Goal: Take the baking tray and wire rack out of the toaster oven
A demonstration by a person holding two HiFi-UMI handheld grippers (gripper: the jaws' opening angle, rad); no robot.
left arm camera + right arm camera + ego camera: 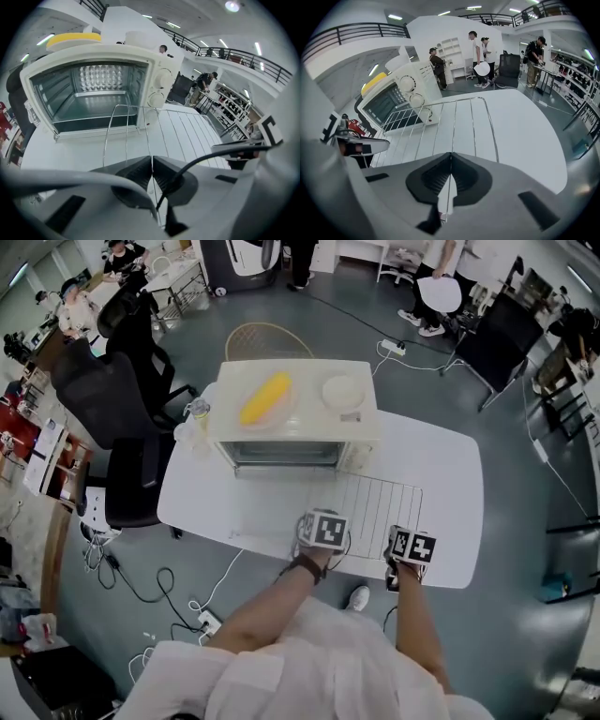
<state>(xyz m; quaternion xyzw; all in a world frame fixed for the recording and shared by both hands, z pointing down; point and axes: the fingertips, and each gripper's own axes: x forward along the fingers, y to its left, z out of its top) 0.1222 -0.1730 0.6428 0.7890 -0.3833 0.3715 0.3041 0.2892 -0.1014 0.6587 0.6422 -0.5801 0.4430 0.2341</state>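
The wire rack (377, 503) lies flat over the white table (450, 474), in front of and to the right of the cream toaster oven (292, 418). My left gripper (322, 532) is shut on a wire at the rack's near left edge. My right gripper (411, 548) is shut on a wire at its near right edge. In the left gripper view a rack wire (149, 136) runs straight into the left gripper (151, 161); the oven (89, 93) stands open and its cavity looks bare. In the right gripper view a wire (453, 126) enters the right gripper (451, 157). I cannot make out the baking tray.
On the oven's top sit a plate with a yellow item (265, 399) and a white dish (342, 392). A bottle (197, 414) stands at the oven's left. Black office chairs (131, 390) crowd the table's left side. Cables (141, 587) lie on the floor. People stand far off.
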